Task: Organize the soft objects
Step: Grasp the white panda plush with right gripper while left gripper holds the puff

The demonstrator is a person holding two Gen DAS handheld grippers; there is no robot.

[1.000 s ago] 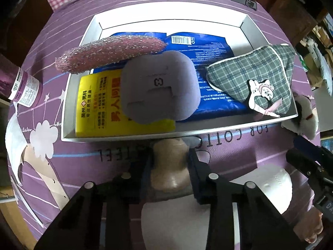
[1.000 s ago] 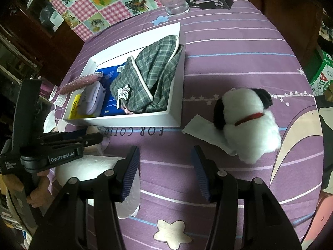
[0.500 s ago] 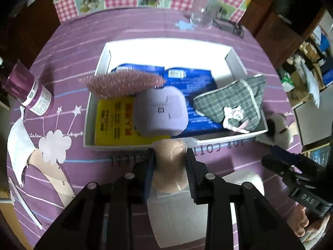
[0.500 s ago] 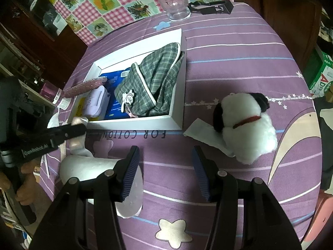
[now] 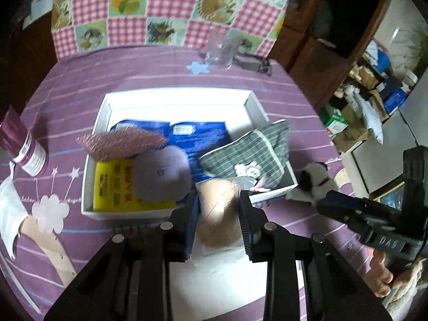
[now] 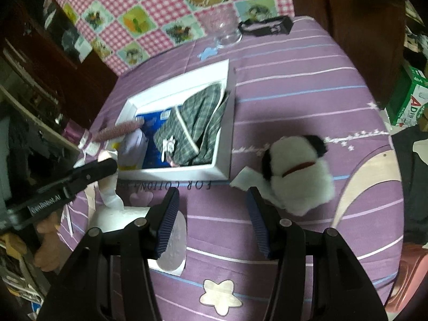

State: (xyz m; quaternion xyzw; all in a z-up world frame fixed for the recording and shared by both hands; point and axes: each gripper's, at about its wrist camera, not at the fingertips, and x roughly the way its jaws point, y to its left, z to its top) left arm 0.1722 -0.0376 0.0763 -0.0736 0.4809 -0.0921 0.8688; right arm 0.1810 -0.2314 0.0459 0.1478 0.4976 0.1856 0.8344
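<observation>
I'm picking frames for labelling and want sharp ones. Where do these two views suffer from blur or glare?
Left wrist view: white tray far wall blown out by glare, glass smeared. Right wrist view: plush dog edges motion-blurred, tray contents dim. Both bend strongly toward the rim.

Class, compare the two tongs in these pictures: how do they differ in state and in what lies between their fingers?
The left tongs are shut on a beige soft pad; the right tongs are open, holding nothing. Left ones sit at the white tray, right ones near the plush dog. Both have ribbed blue fingers.
</observation>
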